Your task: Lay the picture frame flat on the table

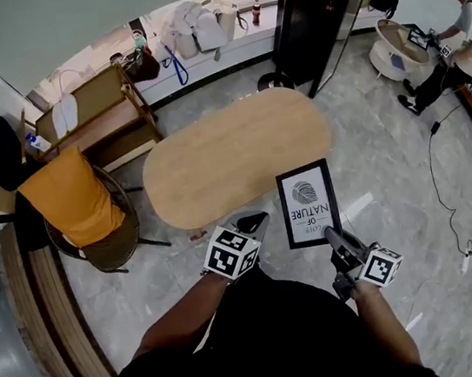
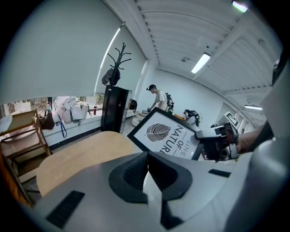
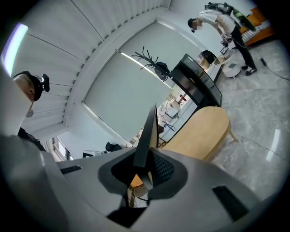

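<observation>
A black picture frame with a leaf print hangs in the air near the front right of the oval wooden table. My right gripper is shut on its lower edge. In the right gripper view the frame stands edge-on between the jaws. My left gripper sits beside the frame to its left, shut and holding nothing. The left gripper view has the frame and the right gripper ahead, with the table to the left.
A chair with an orange cloth stands left of the table, wooden furniture behind it. A tall black cabinet stands at the far right. A person works at the far right. Cables run over the floor.
</observation>
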